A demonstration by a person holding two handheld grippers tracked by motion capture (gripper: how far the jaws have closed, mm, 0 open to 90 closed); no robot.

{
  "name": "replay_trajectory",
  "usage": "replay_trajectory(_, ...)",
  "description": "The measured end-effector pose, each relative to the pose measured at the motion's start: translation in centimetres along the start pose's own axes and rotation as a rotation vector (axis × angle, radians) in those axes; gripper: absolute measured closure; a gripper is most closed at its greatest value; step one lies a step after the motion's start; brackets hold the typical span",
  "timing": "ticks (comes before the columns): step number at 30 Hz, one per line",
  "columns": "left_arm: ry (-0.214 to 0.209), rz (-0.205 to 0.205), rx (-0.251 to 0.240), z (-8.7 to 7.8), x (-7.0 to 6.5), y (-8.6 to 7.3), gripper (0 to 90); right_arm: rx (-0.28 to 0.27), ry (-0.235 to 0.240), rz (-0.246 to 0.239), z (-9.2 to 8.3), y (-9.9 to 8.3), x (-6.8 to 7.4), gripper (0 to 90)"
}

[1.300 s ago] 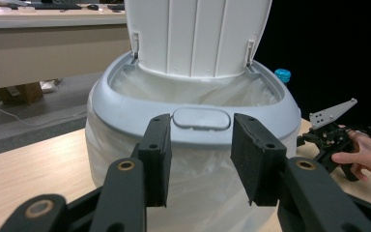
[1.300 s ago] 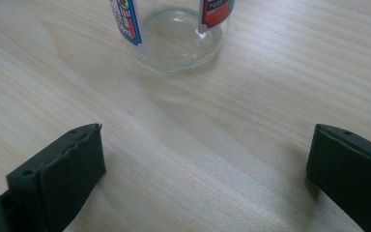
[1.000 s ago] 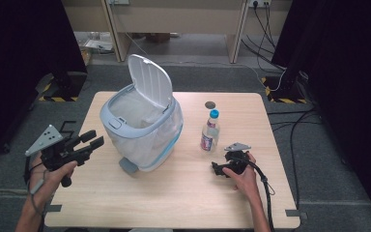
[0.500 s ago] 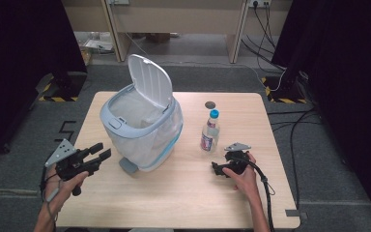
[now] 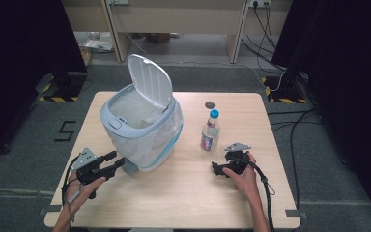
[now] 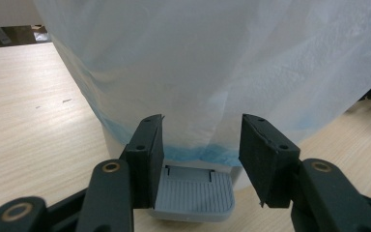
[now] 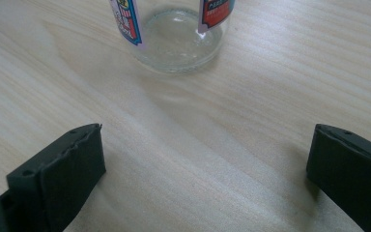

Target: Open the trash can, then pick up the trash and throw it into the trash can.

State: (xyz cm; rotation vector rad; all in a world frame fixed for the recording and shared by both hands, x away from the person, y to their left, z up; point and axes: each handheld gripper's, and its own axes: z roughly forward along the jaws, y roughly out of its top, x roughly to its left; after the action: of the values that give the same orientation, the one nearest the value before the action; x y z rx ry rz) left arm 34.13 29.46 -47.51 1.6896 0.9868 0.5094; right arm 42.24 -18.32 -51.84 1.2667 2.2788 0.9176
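Observation:
A pale blue pedal bin (image 5: 142,128) lined with a white bag (image 6: 212,63) stands on the wooden table (image 5: 183,193), its lid (image 5: 149,79) raised. My left gripper (image 5: 115,161) (image 6: 202,133) sits low at the bin's front left, pointing at its base. Its jaws are open and have just been opening further. The grey ribbed pedal (image 6: 194,193) (image 5: 129,167) lies beneath the gap, and the pads press on nothing. My right gripper (image 5: 216,169) (image 7: 203,145) rests on the table, open wide and empty, just short of a clear bottle (image 5: 209,133) (image 7: 178,38) with a blue cap.
A small dark round spot (image 5: 210,105) marks the table behind the bottle. A cable (image 5: 263,186) trails from the right gripper toward the table's near edge. Desk legs and cables stand on the floor beyond the table.
My left gripper has dropped and moved right, from beyond the table's left edge to the foot of the bin. The right gripper and the bottle have stayed put.

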Motion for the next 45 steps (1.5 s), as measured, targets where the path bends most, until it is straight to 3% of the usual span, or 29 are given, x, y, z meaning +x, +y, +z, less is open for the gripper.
replay_trajectory(7,0.005,-0.013,0.033,-0.1,0.4,-1.8,47.5,0.000,0.000,0.001,0.0,0.0,0.0,0.3)
replay_trajectory(12,0.014,-0.014,0.071,-0.2,0.5,-3.1,40.6,0.000,-0.001,0.002,0.0,0.0,0.0,0.4)
replay_trajectory(14,0.012,-0.014,0.121,-0.3,0.7,-4.0,36.6,0.000,-0.001,0.002,0.0,0.0,0.0,0.4)
replay_trajectory(20,0.010,-0.020,0.191,-0.5,1.0,-5.0,25.4,0.000,-0.001,0.002,0.0,0.0,0.0,0.4)
replay_trajectory(23,0.037,-0.017,0.212,-0.6,1.1,-5.1,22.4,0.000,-0.001,0.001,0.0,0.0,0.0,0.4)
replay_trajectory(27,0.067,-0.015,0.322,-0.3,1.2,-5.3,17.5,0.000,-0.001,0.002,0.0,0.0,0.0,0.4)
replay_trajectory(39,0.104,0.026,0.340,0.0,0.8,-5.3,17.8,-0.001,0.004,-0.001,0.0,0.0,0.0,0.8)
replay_trajectory(41,0.122,0.055,0.352,0.1,0.5,-5.3,17.7,-0.016,0.005,-0.002,-0.1,0.0,-0.1,8.2)
replay_trajectory(43,0.129,0.059,0.354,0.2,0.4,-5.3,16.8,-0.039,0.008,0.004,-0.3,0.0,-0.3,19.7)
replay_trajectory(45,0.129,0.057,0.354,0.2,0.4,-5.3,16.8,-0.058,0.020,0.012,-0.4,0.1,-0.3,14.0)
